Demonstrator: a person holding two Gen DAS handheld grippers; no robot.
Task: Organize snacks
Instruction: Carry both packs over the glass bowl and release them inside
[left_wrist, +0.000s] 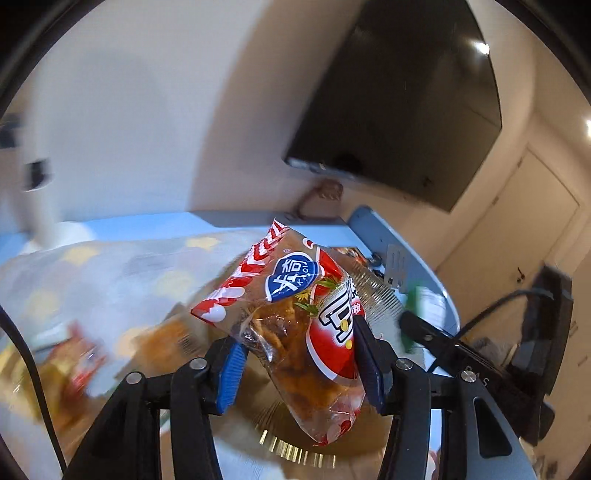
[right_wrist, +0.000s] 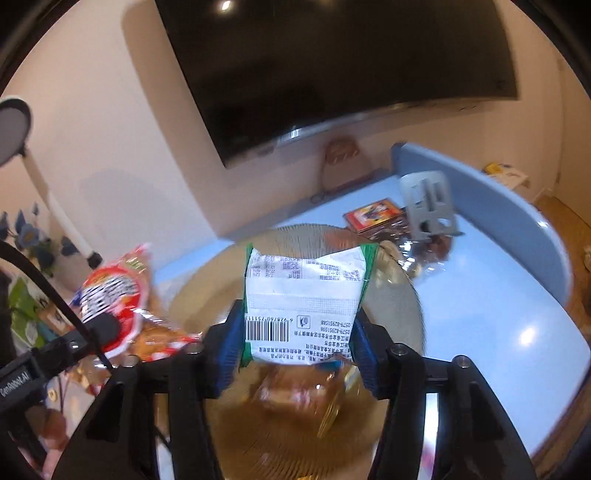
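Observation:
My left gripper (left_wrist: 297, 360) is shut on a red and clear snack bag (left_wrist: 295, 314) with brown fried pieces inside, held in the air. It also shows in the right wrist view (right_wrist: 110, 295), left of my right gripper. My right gripper (right_wrist: 299, 350) is shut on a white and green snack packet (right_wrist: 306, 295), barcode side facing the camera, held above a round woven basket (right_wrist: 399, 295). The right gripper shows blurred in the left wrist view (left_wrist: 417, 321). Several wrapped snacks (right_wrist: 295, 391) lie blurred in the basket.
The basket stands on a light blue table (right_wrist: 498, 295) with a raised blue edge (right_wrist: 480, 177). A red snack pack (right_wrist: 373, 214), clear-wrapped snacks (right_wrist: 428, 251) and a grey metal stand (right_wrist: 428, 203) lie at the back. A dark TV (right_wrist: 332, 66) hangs on the wall. More snacks (left_wrist: 77, 354) lie left.

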